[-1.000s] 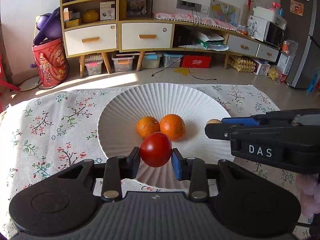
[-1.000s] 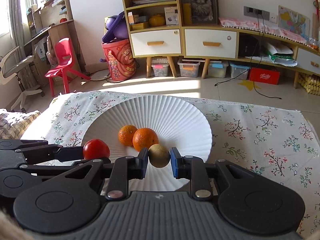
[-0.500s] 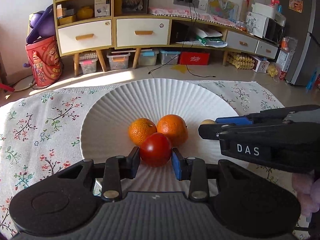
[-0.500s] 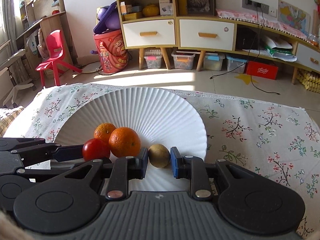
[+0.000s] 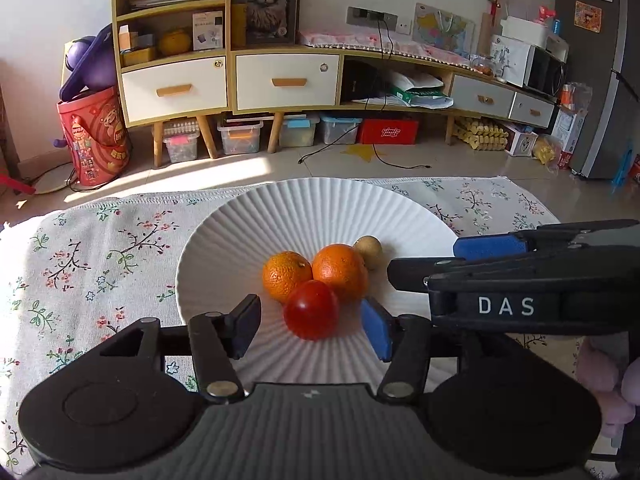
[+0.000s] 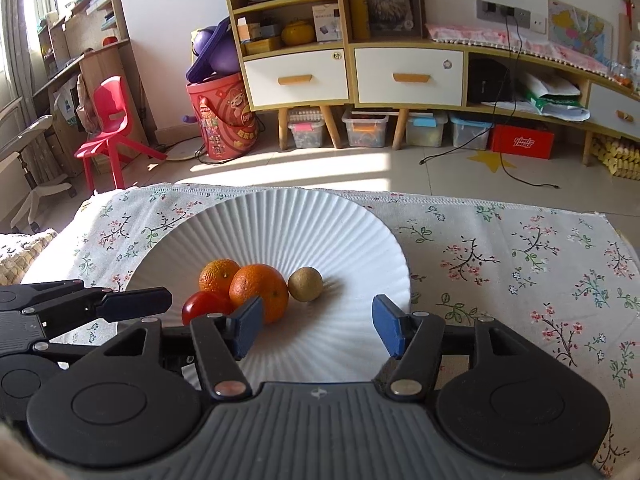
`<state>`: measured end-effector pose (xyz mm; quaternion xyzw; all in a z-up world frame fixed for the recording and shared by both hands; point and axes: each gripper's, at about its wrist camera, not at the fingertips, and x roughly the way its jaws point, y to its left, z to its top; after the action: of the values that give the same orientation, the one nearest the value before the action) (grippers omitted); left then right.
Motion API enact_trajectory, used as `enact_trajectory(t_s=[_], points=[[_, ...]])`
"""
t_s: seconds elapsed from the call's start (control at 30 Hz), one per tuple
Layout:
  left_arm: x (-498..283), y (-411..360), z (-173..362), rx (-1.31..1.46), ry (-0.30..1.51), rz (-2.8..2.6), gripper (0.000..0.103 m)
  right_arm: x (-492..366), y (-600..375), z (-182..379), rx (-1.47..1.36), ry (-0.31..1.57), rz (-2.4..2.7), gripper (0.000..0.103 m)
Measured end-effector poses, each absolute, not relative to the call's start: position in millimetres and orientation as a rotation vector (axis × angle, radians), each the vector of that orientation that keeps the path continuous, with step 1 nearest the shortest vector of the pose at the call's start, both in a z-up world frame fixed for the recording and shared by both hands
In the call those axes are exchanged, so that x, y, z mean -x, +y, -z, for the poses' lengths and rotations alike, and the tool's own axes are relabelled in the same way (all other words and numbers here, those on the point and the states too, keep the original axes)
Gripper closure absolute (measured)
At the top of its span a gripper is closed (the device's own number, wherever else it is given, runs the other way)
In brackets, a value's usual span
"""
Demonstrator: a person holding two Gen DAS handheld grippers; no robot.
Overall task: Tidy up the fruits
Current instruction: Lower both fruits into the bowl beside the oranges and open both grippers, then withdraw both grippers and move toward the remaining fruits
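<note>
Releasing done: both the left gripper (image 5: 310, 322) and right gripper (image 6: 316, 330) gape empty; tomato (image 5: 311, 309) at plate's (image 5: 240, 240) six o'clock; back out next.

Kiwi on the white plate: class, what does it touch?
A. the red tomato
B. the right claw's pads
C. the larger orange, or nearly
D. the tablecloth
C: the kiwi sits against the larger orange on the plate, ahead of the open right claw.

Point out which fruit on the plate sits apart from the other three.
The small brownish-green kiwi, at the right end. A gap separates it from the big orange, while both oranges and the red tomato huddle together.
</note>
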<state>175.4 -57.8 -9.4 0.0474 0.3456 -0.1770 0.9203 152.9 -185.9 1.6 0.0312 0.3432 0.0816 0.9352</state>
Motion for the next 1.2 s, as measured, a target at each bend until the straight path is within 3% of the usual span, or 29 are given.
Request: enact_trajectory(t_s=[0.37,0.6,1.2], points=[[-149,-41,-1,-0.084,0.717,0.328,0.039,-127,-196,-14,-0.053,0.682,-0.108,0.032],[-130,-21,-7,-0.068,0.713,0.299,0.030,-111,-198,-18,-0.057,0.683,-0.099,0.017],[-82,18,2,-0.045,0.727,0.262,0.011,-71,-199,-3,-0.055,0.694,-0.074,0.003]])
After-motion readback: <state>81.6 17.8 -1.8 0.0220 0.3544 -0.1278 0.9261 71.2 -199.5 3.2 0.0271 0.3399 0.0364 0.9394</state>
